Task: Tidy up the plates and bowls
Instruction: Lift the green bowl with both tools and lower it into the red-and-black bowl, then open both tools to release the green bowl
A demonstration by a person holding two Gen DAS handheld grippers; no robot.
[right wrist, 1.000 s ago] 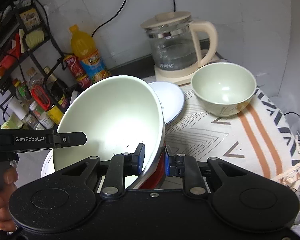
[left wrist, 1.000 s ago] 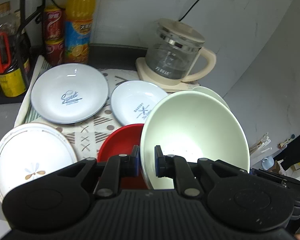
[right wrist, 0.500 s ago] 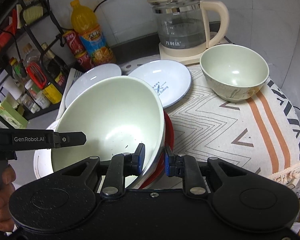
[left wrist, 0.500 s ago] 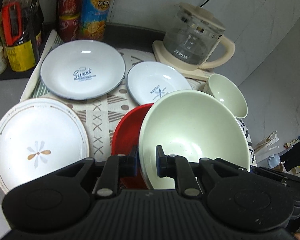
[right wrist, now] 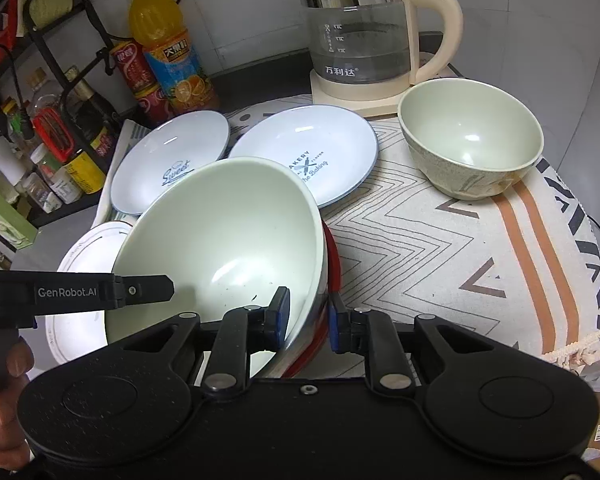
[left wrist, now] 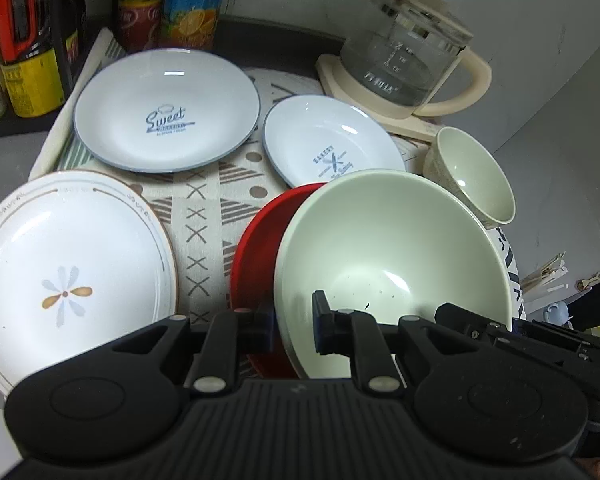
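Note:
A large pale green bowl (left wrist: 392, 256) (right wrist: 224, 236) rests tilted in a red bowl (left wrist: 260, 248) (right wrist: 334, 264). My left gripper (left wrist: 294, 326) is shut on the green bowl's near left rim. My right gripper (right wrist: 308, 320) straddles its near right rim with the jaws slightly apart. A smaller green bowl (left wrist: 472, 176) (right wrist: 470, 140) stands at the right. On the cloth lie a "Sweet" plate (left wrist: 166, 110) (right wrist: 172, 160), a "Bakery" plate (left wrist: 328, 144) (right wrist: 304, 152) and a flower plate (left wrist: 68, 268) (right wrist: 80, 252).
A glass kettle (left wrist: 404, 64) (right wrist: 364, 28) stands at the back on its base. A juice bottle (right wrist: 168, 52), red cans (right wrist: 134, 68) and a rack of jars (right wrist: 40, 136) line the back left. The patterned cloth (right wrist: 460, 260) drops off at the right edge.
Both grippers lowered the green bowl into the red bowl and tipped down toward the table. The right gripper's jaws have opened a little around the rim.

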